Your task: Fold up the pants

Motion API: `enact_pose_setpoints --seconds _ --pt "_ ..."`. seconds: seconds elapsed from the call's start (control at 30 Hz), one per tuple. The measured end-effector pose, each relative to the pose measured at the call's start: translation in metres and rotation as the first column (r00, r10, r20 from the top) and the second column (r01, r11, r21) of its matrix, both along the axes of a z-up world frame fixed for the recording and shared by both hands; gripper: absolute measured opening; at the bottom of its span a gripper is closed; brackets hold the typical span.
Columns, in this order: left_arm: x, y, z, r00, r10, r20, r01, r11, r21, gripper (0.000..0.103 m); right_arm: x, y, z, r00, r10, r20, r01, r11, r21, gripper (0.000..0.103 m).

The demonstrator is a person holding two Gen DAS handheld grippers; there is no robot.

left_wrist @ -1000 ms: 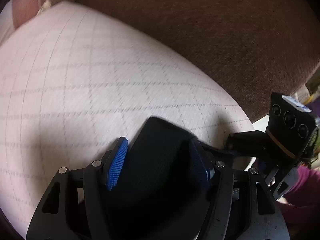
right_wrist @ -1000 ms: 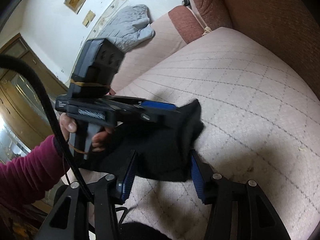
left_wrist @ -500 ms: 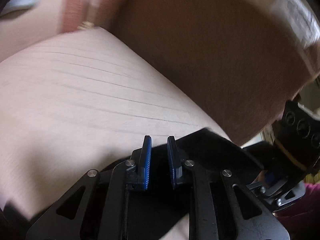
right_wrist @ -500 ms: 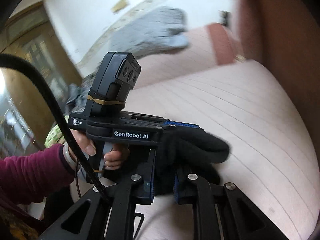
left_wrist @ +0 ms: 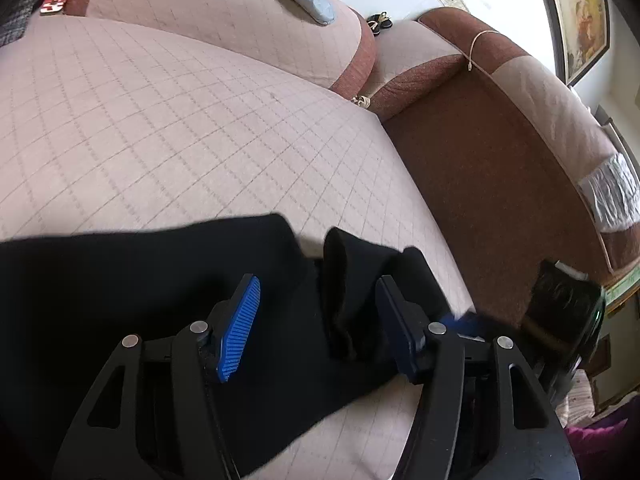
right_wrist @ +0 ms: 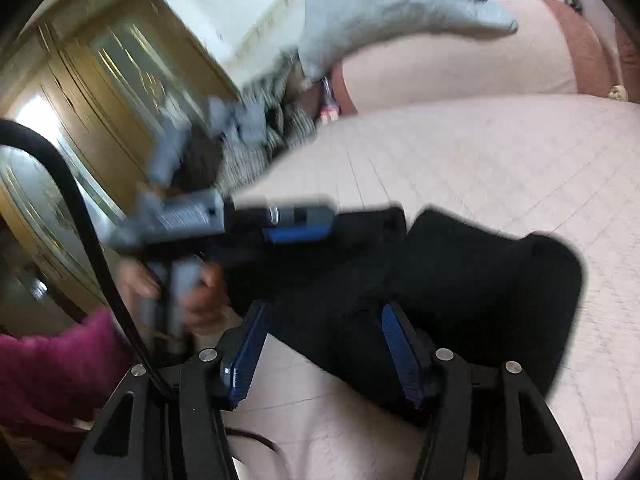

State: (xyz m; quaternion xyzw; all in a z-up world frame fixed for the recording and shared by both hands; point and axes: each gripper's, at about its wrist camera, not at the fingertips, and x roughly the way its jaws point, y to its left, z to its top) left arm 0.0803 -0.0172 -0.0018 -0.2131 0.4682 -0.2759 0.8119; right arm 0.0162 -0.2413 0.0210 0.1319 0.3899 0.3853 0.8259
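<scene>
Tongs, left [left_wrist: 318,322] and right [right_wrist: 322,354], sprung wide apart after pinching shut half a second ago, releasing black pants [left_wrist: 132,300] now lying bunched on the quilted sofa cushion [left_wrist: 160,120], fold apparently laid down.

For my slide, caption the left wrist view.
Open left gripper poised over black pants lying on the quilted sofa cushion.
</scene>
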Motion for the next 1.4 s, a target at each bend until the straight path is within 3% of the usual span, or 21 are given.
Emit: enact_pose_setpoints --seconds 0.1,0.17,0.23,0.4,0.43,0.57,0.67,0.77,0.83,0.97,1.07,1.1,1.13,1.17,1.23,1.33,1.4 --pt "-0.016 -0.002 -0.002 1.0 -0.028 0.004 0.028 1.0 0.009 0.06 -0.006 -0.028 -0.001 0.999 -0.045 0.002 0.045 0.997 -0.054 0.057" --pt "-0.024 -0.008 -0.007 0.999 -0.052 -0.005 0.052 0.998 0.021 0.06 -0.004 -0.033 -0.009 0.997 -0.071 -0.001 0.07 0.982 -0.177 0.057" --pt "-0.028 -0.021 -0.011 0.997 -0.08 -0.012 0.081 0.995 0.054 0.06 -0.002 -0.031 -0.017 0.997 -0.078 0.0 0.076 0.968 -0.238 0.057" --pt "-0.031 -0.058 -0.023 0.989 -0.148 -0.012 0.149 0.979 0.137 0.06 0.024 -0.029 -0.025 0.992 -0.123 -0.029 0.113 0.963 -0.246 0.057" --pt "-0.03 -0.063 -0.024 0.987 -0.157 -0.016 0.158 0.978 0.14 0.06 0.031 -0.03 -0.028 0.993 -0.112 -0.041 0.099 0.967 -0.237 0.057" --pt "-0.034 -0.063 -0.025 0.989 -0.146 -0.013 0.146 0.98 0.136 0.06 0.08 -0.006 -0.041 0.985 -0.031 -0.172 0.021 0.998 -0.056 0.057" --pt "-0.033 -0.055 -0.025 0.992 -0.122 -0.027 0.124 0.985 0.117 0.06 0.112 -0.006 -0.051 0.964 -0.041 -0.264 0.075 0.99 0.121 0.057" --pt "-0.026 -0.057 -0.025 0.993 -0.113 -0.035 0.117 0.986 0.116 0.06 0.111 -0.021 -0.044 0.958 -0.07 -0.276 0.12 0.979 0.166 0.057" --pt "-0.022 -0.059 -0.025 0.993 -0.117 -0.033 0.12 0.985 0.123 0.06 0.094 -0.037 -0.029 0.968 -0.1 -0.228 0.13 0.984 0.122 0.057" --pt "-0.012 -0.071 -0.028 0.993 -0.114 -0.04 0.118 0.986 0.118 0.06 0.054 -0.057 -0.012 0.978 -0.183 -0.104 0.172 0.979 -0.107 0.058" --pt "-0.006 -0.079 -0.034 0.996 -0.079 -0.042 0.082 0.993 0.089 0.06 0.039 -0.059 -0.025 0.973 -0.199 -0.114 0.173 0.963 -0.209 0.058" --pt "-0.004 -0.081 -0.034 0.997 -0.064 -0.047 0.068 0.994 0.086 0.053 0.037 -0.063 -0.028 0.97 -0.214 -0.117 0.185 0.958 -0.217 0.058" --pt "-0.003 -0.08 -0.034 0.997 -0.045 -0.069 0.05 0.995 0.081 0.023 0.035 -0.065 -0.029 0.967 -0.224 -0.118 0.196 0.957 -0.214 0.058" --pt "-0.002 -0.077 -0.033 0.994 -0.045 -0.099 0.05 0.997 0.051 0.013 0.034 -0.064 -0.027 0.967 -0.225 -0.115 0.2 0.96 -0.197 0.058" --pt "-0.009 -0.069 -0.024 0.995 -0.03 -0.098 0.032 0.999 0.02 0.013 0.03 -0.058 -0.017 0.974 -0.208 -0.092 0.191 0.968 -0.164 0.058" --pt "-0.028 -0.05 -0.002 1.0 -0.005 -0.023 0.007 0.999 0.052 0.013 0.023 -0.038 0.0 0.989 -0.145 -0.023 0.14 0.978 -0.155 0.058" --pt "-0.035 -0.034 0.0 0.999 0.027 -0.029 -0.026 0.998 0.058 0.013 0.023 -0.027 0.002 0.991 -0.131 -0.009 0.129 0.979 -0.156 0.058"
